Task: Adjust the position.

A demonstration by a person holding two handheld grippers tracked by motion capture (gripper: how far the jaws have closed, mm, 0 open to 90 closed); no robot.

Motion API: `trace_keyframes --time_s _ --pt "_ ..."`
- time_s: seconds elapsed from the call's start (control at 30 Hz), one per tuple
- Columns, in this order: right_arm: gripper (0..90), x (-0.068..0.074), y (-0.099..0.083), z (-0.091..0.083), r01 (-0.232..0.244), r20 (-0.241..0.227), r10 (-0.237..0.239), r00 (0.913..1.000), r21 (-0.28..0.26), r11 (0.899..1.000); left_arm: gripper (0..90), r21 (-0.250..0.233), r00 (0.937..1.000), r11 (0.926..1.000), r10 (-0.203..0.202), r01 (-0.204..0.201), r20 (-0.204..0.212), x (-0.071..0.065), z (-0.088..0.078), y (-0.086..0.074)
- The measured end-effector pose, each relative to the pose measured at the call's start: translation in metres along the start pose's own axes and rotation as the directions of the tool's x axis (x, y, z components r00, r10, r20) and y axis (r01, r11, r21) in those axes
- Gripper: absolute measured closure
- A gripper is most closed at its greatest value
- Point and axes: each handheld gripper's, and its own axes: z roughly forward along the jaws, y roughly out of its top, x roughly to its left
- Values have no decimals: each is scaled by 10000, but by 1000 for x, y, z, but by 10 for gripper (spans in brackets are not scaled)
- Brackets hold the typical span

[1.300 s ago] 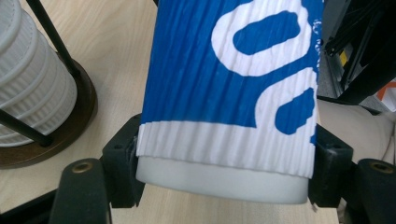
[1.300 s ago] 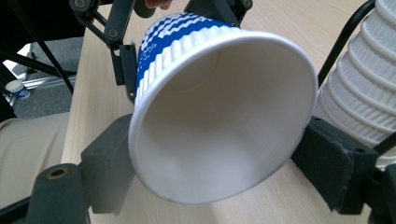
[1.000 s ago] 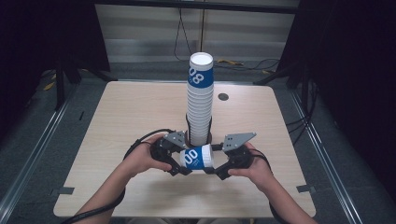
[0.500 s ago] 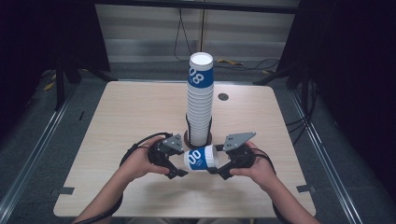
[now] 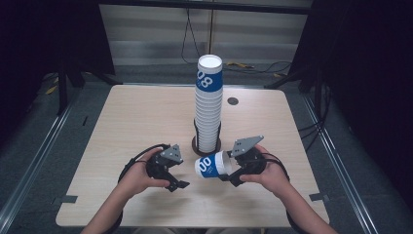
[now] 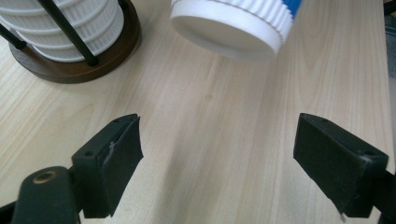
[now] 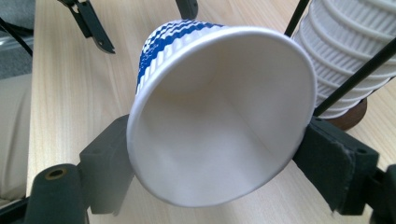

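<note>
The right gripper (image 5: pixel 233 171) pinches a blue-and-white paper cup (image 5: pixel 213 165) at its wide rim, holding it on its side just in front of the tall cup stack (image 5: pixel 208 109), with the cup's closed bottom pointing toward the left gripper (image 5: pixel 175 181). The left gripper sits a little farther from the stack, apart from the cup; its jaws have just been opening and now stand spread with nothing between them (only bare table (image 5: pixel 122 122) shows there). The stack stands upright in a round wooden holder (image 6: pixel 60 70) near the table's middle.
</note>
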Motion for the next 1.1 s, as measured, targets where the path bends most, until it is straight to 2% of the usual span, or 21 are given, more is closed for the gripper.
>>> trace_keyframes --time_s 0.07,0.17,0.23,0.3,0.37,0.43,0.5,0.67,0.83,0.9,1.03,1.1 --pt "175 0 2 1 26 41 -27 10000 245 9997 149 -78 10000 10000 2 -1 68 -1 -1 -1" --pt "175 -1 3 1 144 124 -150 9998 529 9985 146 -178 9999 9998 -88 87 -56 -2 -2 -4" --pt "174 -1 3 1 148 177 -160 9997 680 9976 146 -55 10000 10000 -79 79 11 -2 -3 -7" --pt "174 -2 3 0 184 156 -197 9997 845 9963 147 24 9997 9998 -177 178 -148 -1 -4 -9" --pt "173 -2 4 -1 112 187 -132 9997 1042 9945 147 -73 9994 9996 -285 284 -182 0 -4 -11" --pt "172 -3 4 -2 135 191 -157 9997 1121 9936 147 -35 9997 9998 -214 214 -117 1 -3 -13" --pt "171 -4 5 -2 73 209 -98 9997 1198 9928 147 123 9995 9997 -220 223 -236 1 -3 -15" --pt "170 -5 5 -2 114 178 -145 9997 1658 9861 147 91 9988 9994 -338 341 -351 2 -5 -16" --pt "167 -6 5 0 93 130 -123 9998 2092 9778 147 -112 9989 9996 -279 275 -387 4 -7 -16" --pt "165 -7 5 -1 149 80 -170 9998 2179 9759 147 56 9991 9997 -218 220 -367 4 -8 -17" --pt "162 -7 7 -3 314 140 -359 9993 2436 9694 147 -6 9990 9997 -251 251 -379 4 -9 -18" --pt "161 -6 7 -5 242 119 -282 9995 2586 9657 148 16 9990 9998 -221 222 -385 5 -9 -19"
